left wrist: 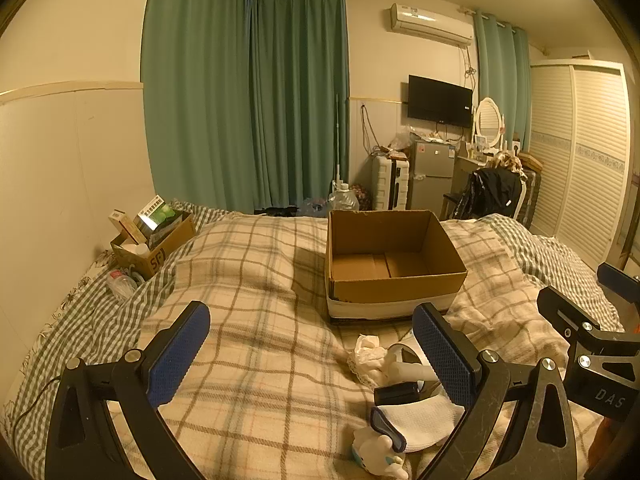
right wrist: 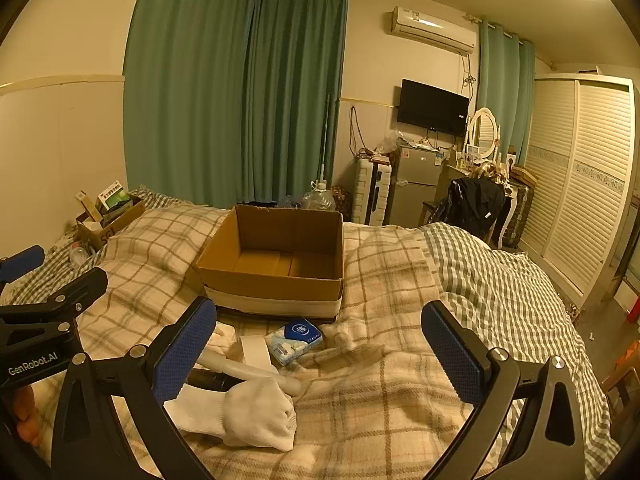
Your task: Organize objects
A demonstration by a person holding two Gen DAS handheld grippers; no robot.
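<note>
An open, empty cardboard box [left wrist: 394, 264] stands on the plaid bed; it also shows in the right wrist view [right wrist: 276, 264]. In front of it lie a white sock [right wrist: 248, 416], a white handled tool [right wrist: 248, 368], a black cylinder [right wrist: 212, 380], a roll of white tape [right wrist: 256, 350] and a blue tissue pack [right wrist: 296, 338]. The left wrist view shows the sock [left wrist: 420, 420], a crumpled white cloth [left wrist: 370, 354] and a small white toy [left wrist: 376, 452]. My left gripper [left wrist: 312, 356] is open and empty above the blanket. My right gripper [right wrist: 320, 352] is open and empty above the pile.
A small cardboard box [left wrist: 154, 246] with packets sits at the far left by the wall, a plastic bottle [left wrist: 122, 284] beside it. Beyond the bed stand a fridge [left wrist: 434, 174], a suitcase [left wrist: 388, 182], a chair with a black jacket [left wrist: 490, 192] and a wardrobe [left wrist: 580, 160].
</note>
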